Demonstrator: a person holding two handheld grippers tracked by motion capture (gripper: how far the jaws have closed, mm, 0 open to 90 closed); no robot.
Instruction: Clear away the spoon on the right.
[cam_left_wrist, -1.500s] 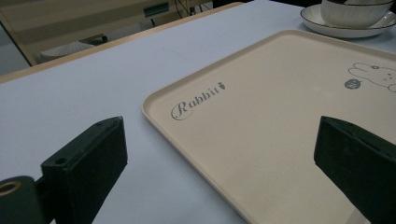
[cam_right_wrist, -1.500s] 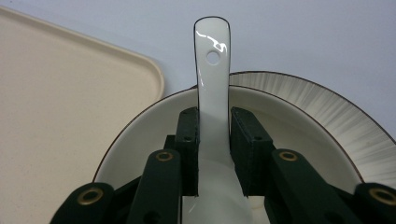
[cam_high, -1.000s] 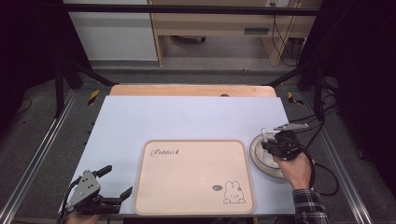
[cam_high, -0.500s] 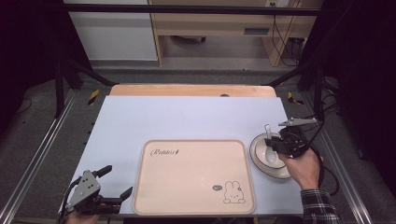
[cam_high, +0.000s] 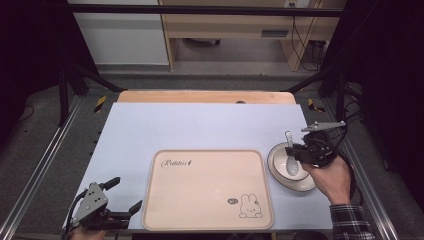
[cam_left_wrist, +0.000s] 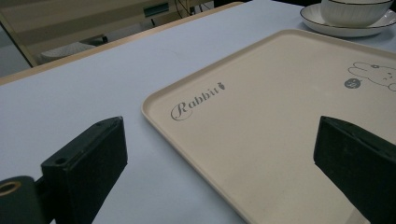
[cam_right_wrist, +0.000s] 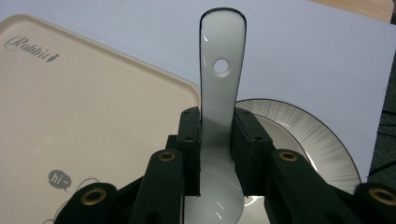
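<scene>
The right gripper, at the centre bottom of its own view, has its two black jaws pressed against the handle of a white ceramic spoon, whose holed end stands up toward the top of the frame while its scoop hangs below the pads. In the high view that gripper sits at the right of the frame, held in a hand with a checked sleeve, the spoon poised over a white bowl that stands on a dark-rimmed plate. Just left of the plate lies a cream tray printed with the word "Rabbit" and a rabbit drawing, on the pale blue table. At lower left, the left gripper rests near the tray's corner, its jaws standing wide apart with nothing between them; its own view looks across the tray toward the bowl at upper right.
</scene>
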